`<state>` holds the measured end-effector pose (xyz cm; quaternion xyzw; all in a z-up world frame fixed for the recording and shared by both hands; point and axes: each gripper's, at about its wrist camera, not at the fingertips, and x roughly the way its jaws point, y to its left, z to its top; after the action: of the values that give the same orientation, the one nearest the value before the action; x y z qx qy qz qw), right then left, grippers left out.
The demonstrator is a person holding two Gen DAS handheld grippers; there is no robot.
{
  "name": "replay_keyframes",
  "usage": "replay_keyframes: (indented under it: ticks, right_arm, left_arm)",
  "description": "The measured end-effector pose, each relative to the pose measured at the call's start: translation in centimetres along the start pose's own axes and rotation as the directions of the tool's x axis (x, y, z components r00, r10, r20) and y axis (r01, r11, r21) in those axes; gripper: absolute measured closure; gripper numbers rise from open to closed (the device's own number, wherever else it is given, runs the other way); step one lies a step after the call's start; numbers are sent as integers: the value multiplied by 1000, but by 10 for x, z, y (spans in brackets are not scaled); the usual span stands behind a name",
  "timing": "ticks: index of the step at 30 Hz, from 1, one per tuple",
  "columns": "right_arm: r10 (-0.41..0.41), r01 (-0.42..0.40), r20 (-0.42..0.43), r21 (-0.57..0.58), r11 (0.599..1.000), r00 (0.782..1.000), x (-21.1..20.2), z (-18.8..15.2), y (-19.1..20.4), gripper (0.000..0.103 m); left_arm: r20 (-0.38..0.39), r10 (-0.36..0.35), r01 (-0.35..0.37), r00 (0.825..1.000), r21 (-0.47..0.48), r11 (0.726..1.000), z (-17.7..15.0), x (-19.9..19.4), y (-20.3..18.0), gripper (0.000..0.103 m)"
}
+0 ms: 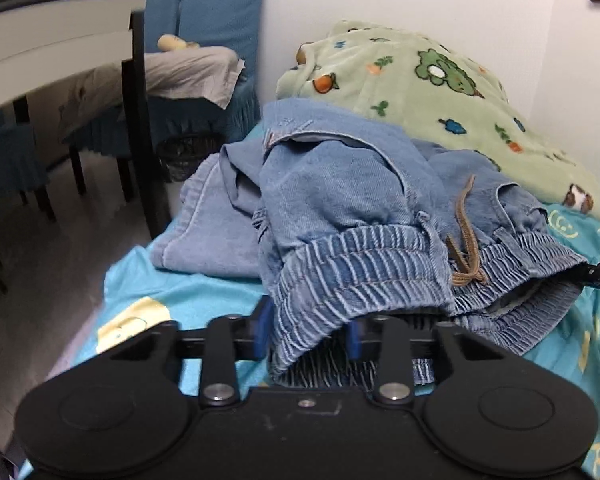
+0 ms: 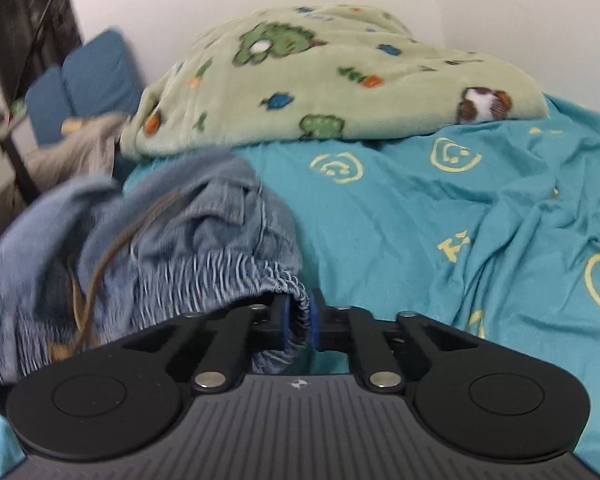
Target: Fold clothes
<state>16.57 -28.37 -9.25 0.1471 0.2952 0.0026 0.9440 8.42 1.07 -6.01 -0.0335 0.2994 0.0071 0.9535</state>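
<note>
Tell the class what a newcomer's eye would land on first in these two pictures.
First, the crumpled blue denim trousers in the middle of the turquoise bedsheet, their elastic waistband pinched by both the left claw and the right claw. Behind them, against the wall, lies a pale green cartoon blanket.

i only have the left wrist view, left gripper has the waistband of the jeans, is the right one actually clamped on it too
Observer: Yes, the right gripper is shut on the elastic waistband end.
Operator: anything on the bed to the right of the jeans
Observer: No, only the teal bedsheet, wrinkled, with yellow smiley prints.
Operator: blanket touching the jeans?
Observer: The green blanket lies just behind the jeans; blur hides any contact.
</note>
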Motion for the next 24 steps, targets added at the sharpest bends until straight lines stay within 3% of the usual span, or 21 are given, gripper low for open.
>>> replay_keyframes:
  ticks: [3,8,12,17,24]
  right_arm:
    - [9,-11,56,46,999,998,-8,22,0,98]
    - [58,-78,192,100,992,980,-26,73,-16,99]
    - [57,-102,252,170,980,966,-26,106,-48,99]
    - [48,-107,209,283,953,977,-1,130,-97,99]
    - [22,-103,262,297,949,965,19,145,-155,99]
  left_arm:
    - [31,-55,55,998,7,998,3,-12,-11,90]
    - [82,-148,146,986,22,989,9,-33,-29,94]
    - [122,-221,218,968,37,975,14,-50,-44,94]
    - [123,-300,285,946,127,950,13,-58,-119,93]
    - [86,-397,382,914,154,911,1,-39,-210,92]
